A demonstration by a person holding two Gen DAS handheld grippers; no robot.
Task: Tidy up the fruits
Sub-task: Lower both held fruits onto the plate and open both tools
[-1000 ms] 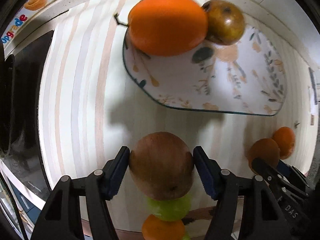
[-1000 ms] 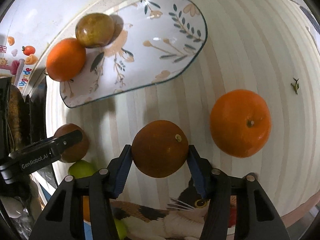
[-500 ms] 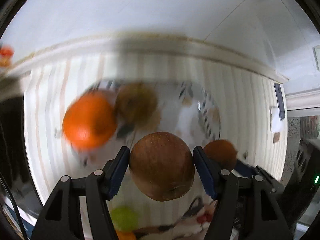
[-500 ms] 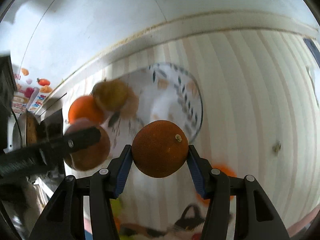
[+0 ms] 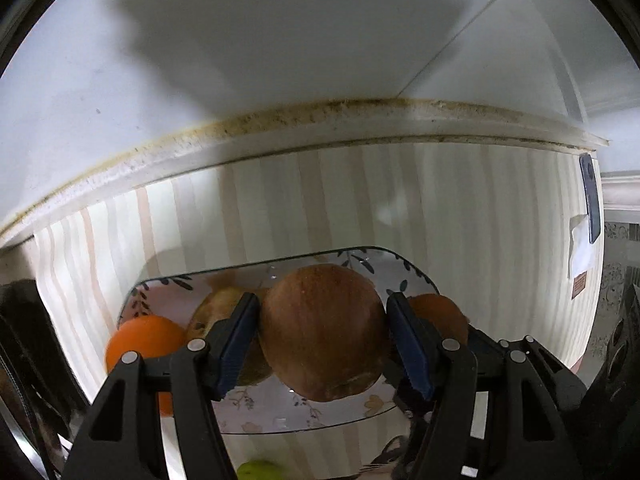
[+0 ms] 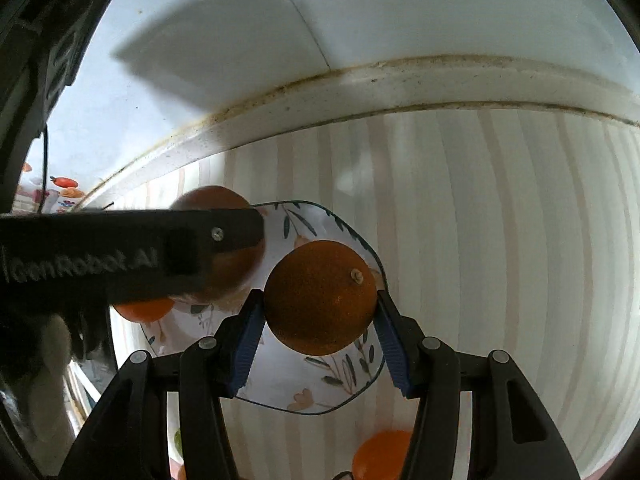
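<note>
Left tool (image 5: 322,342) clamped the brown fruit (image 5: 324,330), right tool (image 6: 320,310) clamped the dark orange (image 6: 320,296), both above the floral plate (image 6: 280,376).

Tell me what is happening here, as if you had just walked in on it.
A person is sorting fruit with two hand-held grippers. The left gripper is clamped on a brown apple, and the right gripper on a dark orange. Both fruits hang over the floral plate, which already carries a bright orange and a greenish-brown fruit. Another orange waits on the striped cloth.
</note>
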